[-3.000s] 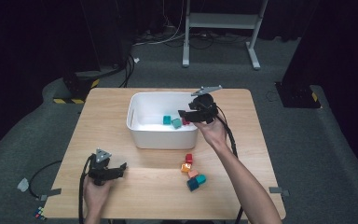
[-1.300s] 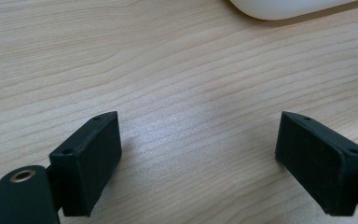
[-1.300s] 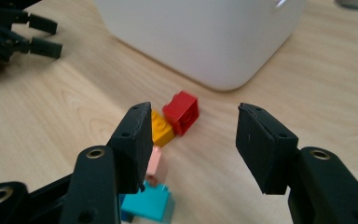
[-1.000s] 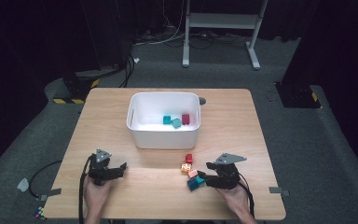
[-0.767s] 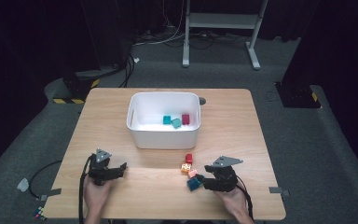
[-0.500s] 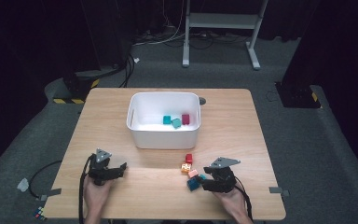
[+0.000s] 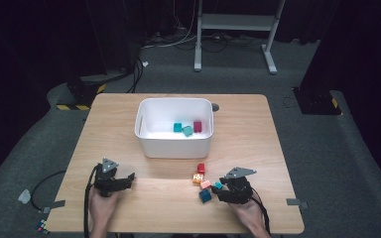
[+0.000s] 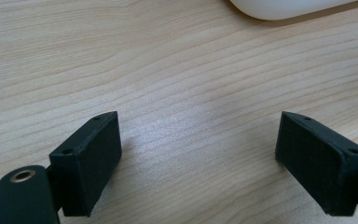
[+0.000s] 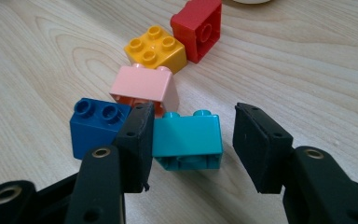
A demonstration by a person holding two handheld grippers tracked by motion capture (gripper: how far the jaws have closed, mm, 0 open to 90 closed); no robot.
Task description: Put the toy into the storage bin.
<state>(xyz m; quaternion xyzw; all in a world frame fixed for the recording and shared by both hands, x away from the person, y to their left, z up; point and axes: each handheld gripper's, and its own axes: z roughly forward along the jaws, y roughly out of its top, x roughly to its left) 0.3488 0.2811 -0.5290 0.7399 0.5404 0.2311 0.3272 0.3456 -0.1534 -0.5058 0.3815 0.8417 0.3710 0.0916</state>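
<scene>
Right gripper view, our right tongs (image 9: 191, 144) closing around the teal brick (image 9: 187, 136) on the table (image 9: 307, 74) (left pad touching, right pad apart), blue brick (image 9: 93, 126) just beside, our left tongs (image 8: 200, 158) wide open, holding nothing.

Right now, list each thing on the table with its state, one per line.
White bin: upright, open-topped, three bricks inside.
Teal brick: lying on its side between the right gripper's jaws, a gap at one pad.
Right gripper: jaws just closing, not clamped.
Left gripper: open, nothing between its jaws.
Red brick: tipped on its side.
Yellow brick: studs up.
</scene>
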